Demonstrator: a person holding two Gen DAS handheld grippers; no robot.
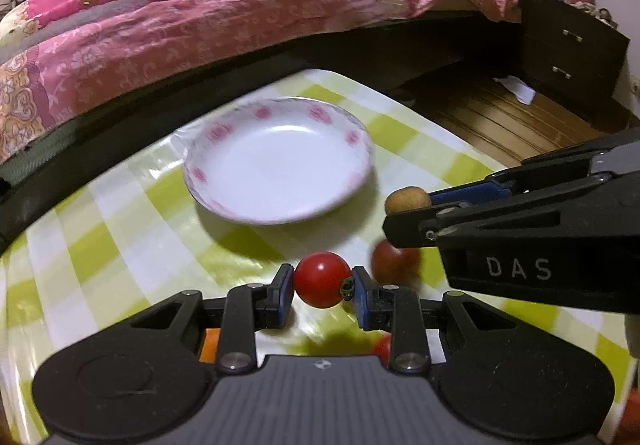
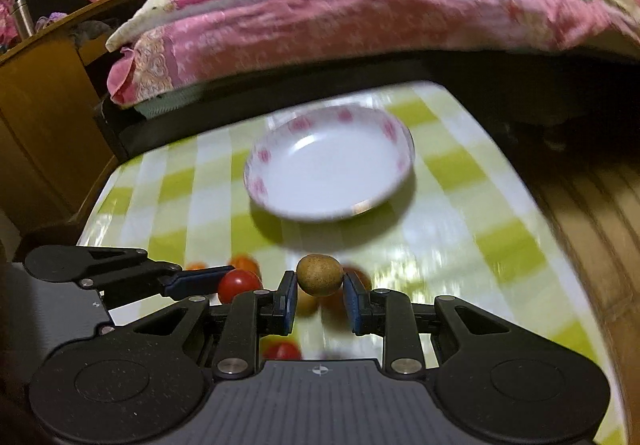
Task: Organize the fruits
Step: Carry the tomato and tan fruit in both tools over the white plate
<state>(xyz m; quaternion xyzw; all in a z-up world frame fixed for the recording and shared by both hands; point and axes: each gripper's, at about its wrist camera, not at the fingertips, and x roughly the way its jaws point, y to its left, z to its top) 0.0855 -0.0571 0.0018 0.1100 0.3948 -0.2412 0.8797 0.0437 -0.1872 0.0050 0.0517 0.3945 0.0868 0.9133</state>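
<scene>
Tomato stem (image 1: 346,287) only at left wrist.

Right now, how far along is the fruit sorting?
Nothing is delivered yet: the plate is empty. In hand: the left gripper clamps a cherry tomato, the right gripper a small brown fruit. Several loose fruits remain on the table.
</scene>
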